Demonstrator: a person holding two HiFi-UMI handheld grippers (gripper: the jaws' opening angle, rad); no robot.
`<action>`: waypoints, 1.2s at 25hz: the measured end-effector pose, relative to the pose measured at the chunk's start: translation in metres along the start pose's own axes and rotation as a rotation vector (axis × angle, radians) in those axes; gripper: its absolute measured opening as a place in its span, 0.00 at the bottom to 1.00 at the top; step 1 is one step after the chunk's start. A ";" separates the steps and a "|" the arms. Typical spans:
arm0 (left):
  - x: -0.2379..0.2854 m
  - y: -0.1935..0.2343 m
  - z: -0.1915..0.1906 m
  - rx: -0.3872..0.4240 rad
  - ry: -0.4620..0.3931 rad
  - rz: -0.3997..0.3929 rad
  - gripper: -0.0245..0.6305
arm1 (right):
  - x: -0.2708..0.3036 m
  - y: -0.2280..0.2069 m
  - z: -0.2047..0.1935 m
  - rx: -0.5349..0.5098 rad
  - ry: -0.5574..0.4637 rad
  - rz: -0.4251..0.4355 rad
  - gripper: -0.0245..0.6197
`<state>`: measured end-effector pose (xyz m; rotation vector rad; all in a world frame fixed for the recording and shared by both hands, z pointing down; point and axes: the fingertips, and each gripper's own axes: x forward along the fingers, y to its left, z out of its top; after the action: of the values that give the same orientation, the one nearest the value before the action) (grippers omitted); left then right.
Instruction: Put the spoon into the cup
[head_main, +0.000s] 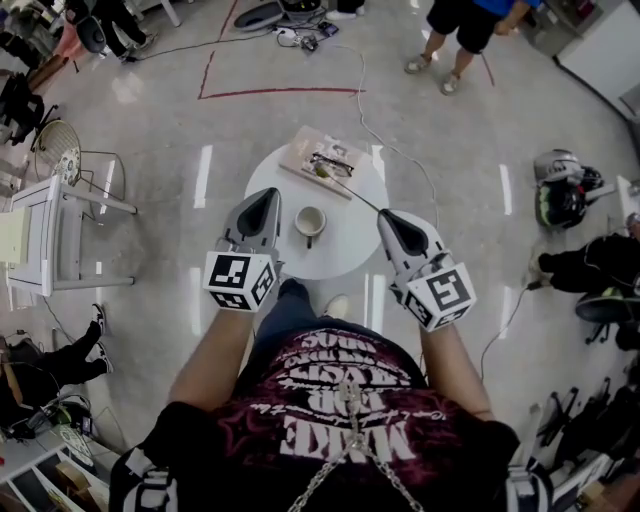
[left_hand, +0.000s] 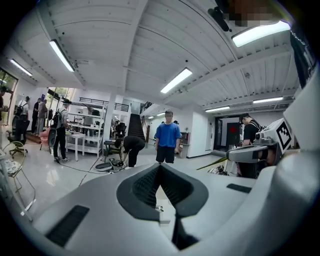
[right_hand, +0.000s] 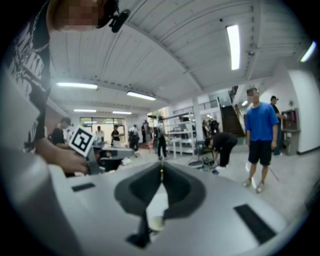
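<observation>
A white cup (head_main: 310, 222) stands upright near the middle of a small round white table (head_main: 350, 250). My right gripper (head_main: 382, 214) is raised over the table's right side and is shut on the thin handle of the spoon (head_main: 346, 188), whose yellow-green head points toward the far side. The left gripper view shows the spoon (left_hand: 214, 162) sticking out of the right gripper (left_hand: 231, 158). The right gripper view shows the spoon (right_hand: 161, 172) as a thin sliver between the shut jaws of the right gripper (right_hand: 161, 168). My left gripper (head_main: 270, 194) (left_hand: 160, 166) hovers left of the cup, shut on nothing.
A wooden board (head_main: 300, 152) with small items lies at the table's far edge. A white chair (head_main: 45, 235) stands to the left. A cable (head_main: 400, 150) runs over the floor, and a helmet (head_main: 560, 185) lies to the right. A person in blue (left_hand: 167, 142) stands ahead.
</observation>
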<state>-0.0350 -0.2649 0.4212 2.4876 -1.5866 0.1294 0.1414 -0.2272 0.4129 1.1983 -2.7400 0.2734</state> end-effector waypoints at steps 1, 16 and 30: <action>-0.002 0.001 0.002 -0.001 -0.005 0.003 0.08 | -0.002 0.001 0.004 -0.003 -0.008 0.003 0.09; -0.021 0.006 0.021 0.005 -0.036 0.012 0.08 | -0.007 0.012 0.033 -0.022 -0.081 0.022 0.09; -0.021 0.033 -0.014 -0.010 0.070 0.003 0.08 | 0.025 0.009 0.003 0.092 -0.042 0.007 0.09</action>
<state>-0.0736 -0.2569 0.4350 2.4455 -1.5592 0.2059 0.1183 -0.2396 0.4137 1.2302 -2.7958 0.3831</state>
